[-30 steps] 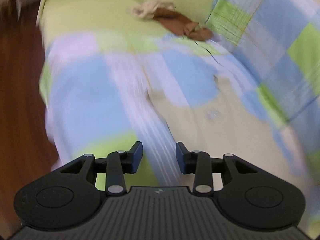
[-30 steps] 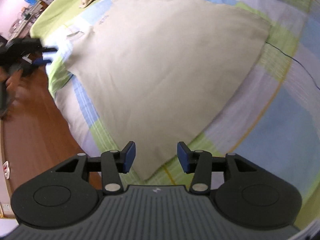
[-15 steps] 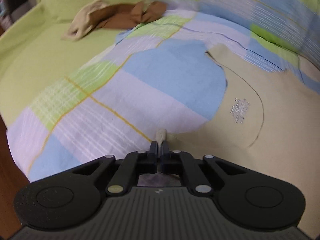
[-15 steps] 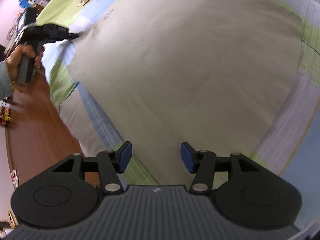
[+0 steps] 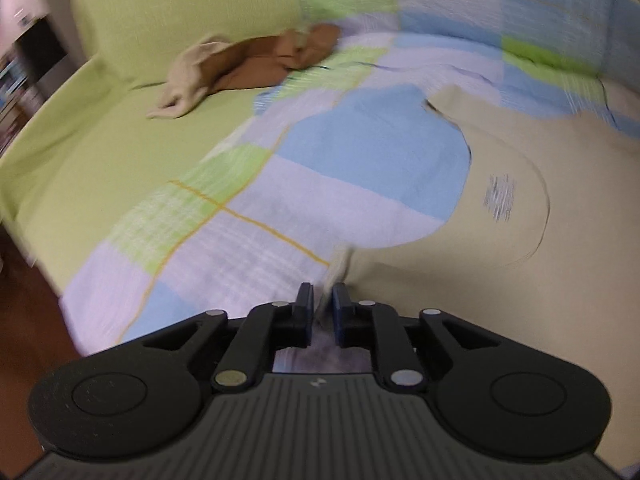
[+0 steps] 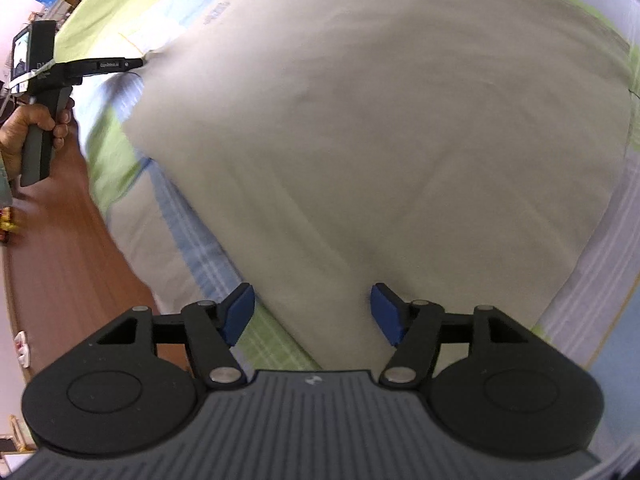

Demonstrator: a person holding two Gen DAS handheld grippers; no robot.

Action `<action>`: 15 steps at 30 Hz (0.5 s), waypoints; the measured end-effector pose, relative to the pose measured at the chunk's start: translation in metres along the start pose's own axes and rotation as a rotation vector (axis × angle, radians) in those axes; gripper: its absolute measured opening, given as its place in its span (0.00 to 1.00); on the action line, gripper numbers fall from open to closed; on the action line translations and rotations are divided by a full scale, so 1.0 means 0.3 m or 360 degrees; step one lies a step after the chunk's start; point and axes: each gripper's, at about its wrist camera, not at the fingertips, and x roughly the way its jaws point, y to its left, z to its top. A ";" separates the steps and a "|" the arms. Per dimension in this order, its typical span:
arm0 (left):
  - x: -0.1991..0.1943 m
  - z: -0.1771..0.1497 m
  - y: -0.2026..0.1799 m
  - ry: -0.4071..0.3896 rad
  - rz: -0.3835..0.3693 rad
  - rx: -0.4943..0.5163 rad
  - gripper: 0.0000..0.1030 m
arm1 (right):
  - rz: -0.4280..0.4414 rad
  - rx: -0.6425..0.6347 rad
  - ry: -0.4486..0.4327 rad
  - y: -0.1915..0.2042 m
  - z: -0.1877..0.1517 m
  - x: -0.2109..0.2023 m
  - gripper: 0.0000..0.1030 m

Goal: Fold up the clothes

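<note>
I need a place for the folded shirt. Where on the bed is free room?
Free: the checked quilt between the shirt and the brown clothes; also the green sheet below those. The shirt fills the near side.

A beige shirt (image 6: pixel 380 120) is lying soft, matt cloth on the checked woven bedspread (image 5: pixel 248 216). Brown and cream garments (image 5: pixel 248 64) are looking like limp fabric. The floor (image 6: pixel 68 256) is showing smooth reddish wood, and the gripper bodies are showing matt black plastic.
</note>
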 end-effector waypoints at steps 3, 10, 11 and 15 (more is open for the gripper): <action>-0.185 -0.029 -0.074 0.0011 -0.0155 -0.0241 0.15 | 0.0004 -0.0074 -0.0114 -0.032 0.017 -0.078 0.57; -0.440 -0.323 -0.543 0.0101 -0.0654 -0.0627 0.16 | -0.0197 -0.0421 -0.0343 -0.289 0.226 -0.174 0.17; -0.454 -0.370 -0.610 0.0116 -0.0675 -0.0671 0.16 | -0.0203 -0.0491 -0.0363 -0.322 0.262 -0.171 0.18; -0.499 -0.570 -0.847 0.0169 -0.0554 -0.0703 0.19 | -0.0270 -0.0810 -0.0390 -0.504 0.374 -0.125 0.23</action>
